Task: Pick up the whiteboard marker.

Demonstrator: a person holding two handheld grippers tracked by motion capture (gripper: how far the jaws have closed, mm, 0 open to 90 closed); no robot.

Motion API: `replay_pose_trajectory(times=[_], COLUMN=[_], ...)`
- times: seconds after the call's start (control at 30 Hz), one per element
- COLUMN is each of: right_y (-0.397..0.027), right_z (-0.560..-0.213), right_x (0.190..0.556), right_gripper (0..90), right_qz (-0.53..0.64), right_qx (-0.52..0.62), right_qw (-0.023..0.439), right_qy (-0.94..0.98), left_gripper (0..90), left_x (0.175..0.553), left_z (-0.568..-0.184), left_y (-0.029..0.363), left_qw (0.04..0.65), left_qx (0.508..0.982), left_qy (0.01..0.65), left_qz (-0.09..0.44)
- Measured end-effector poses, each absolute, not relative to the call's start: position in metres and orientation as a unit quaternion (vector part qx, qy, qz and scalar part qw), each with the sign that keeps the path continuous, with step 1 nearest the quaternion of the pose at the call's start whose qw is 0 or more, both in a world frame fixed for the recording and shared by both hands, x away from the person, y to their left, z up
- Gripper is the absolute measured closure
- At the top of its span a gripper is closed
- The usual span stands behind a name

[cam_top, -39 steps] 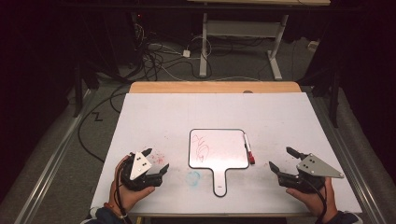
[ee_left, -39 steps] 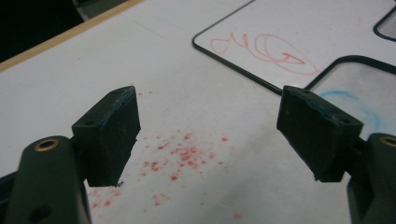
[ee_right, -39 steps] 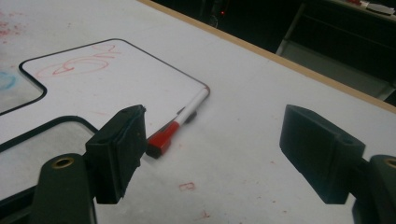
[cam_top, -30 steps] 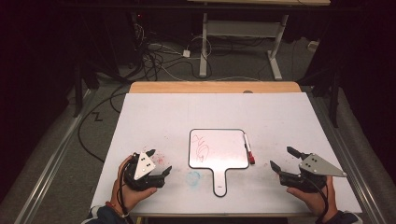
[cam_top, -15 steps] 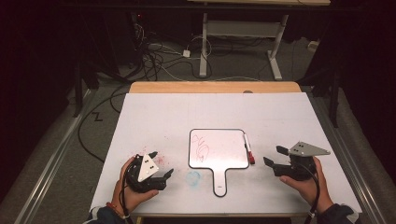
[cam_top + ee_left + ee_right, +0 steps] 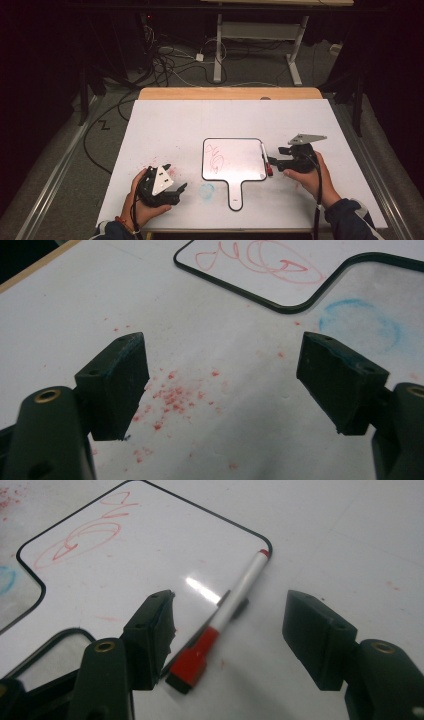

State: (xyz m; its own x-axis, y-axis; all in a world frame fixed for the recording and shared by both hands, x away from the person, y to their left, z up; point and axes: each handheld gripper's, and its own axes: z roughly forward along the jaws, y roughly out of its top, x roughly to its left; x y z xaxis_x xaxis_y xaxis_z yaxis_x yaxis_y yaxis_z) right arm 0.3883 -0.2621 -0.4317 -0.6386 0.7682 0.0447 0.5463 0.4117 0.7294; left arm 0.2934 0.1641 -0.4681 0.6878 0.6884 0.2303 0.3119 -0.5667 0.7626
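We see the right gripper has moved in, its open jaws straddling the red marker on the whiteboard's right edge; 1 grasp seems next. Left gripper open, idle.

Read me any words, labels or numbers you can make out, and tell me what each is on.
No print can be read anywhere.
Small whiteboard: red marker scribbles, loops only, no clear letters or digits.
Red-capped marker: barrel is plain silver, no label showing.
Table sheet: a faint blue ring and red specks, smudges only.
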Motion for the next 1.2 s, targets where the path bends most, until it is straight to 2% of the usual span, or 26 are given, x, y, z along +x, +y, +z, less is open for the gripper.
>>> replay_pose_trajectory(times=[0.23,0.37,0.57,0.77,1.07,1.2], right_y=[-0.248,-0.242,-0.240,-0.239,-0.241,-0.240], right_z=[-0.441,-0.449,-0.456,-0.457,-0.451,-0.440], right_x=[0.418,0.432,0.440,0.440,0.436,0.427], right_gripper=[43.3,49.7,68.5,80.2,81.1,81.1], right_qz=[0.349,0.336,0.328,0.334,0.342,0.368], right_qx=[0.425,0.446,0.453,0.443,0.431,0.416], right_qw=[0.120,0.109,0.100,0.085,0.102,0.116], right_qy=[0.826,0.822,0.823,0.827,0.828,0.823], left_gripper=[19.7,20.6,20.8,20.8,20.8,20.8], left_x=[0.294,0.295,0.295,0.295,0.298,0.302], left_z=[-0.470,-0.470,-0.470,-0.470,-0.469,-0.464], left_y=[0.163,0.162,0.158,0.157,0.153,0.149], left_qw=[0.355,0.359,0.354,0.355,0.353,0.379], left_qx=[0.848,0.845,0.849,0.849,0.853,0.845], left_qy=[0.297,0.302,0.295,0.295,0.291,0.299], left_qz=[0.259,0.257,0.258,0.256,0.249,0.230])
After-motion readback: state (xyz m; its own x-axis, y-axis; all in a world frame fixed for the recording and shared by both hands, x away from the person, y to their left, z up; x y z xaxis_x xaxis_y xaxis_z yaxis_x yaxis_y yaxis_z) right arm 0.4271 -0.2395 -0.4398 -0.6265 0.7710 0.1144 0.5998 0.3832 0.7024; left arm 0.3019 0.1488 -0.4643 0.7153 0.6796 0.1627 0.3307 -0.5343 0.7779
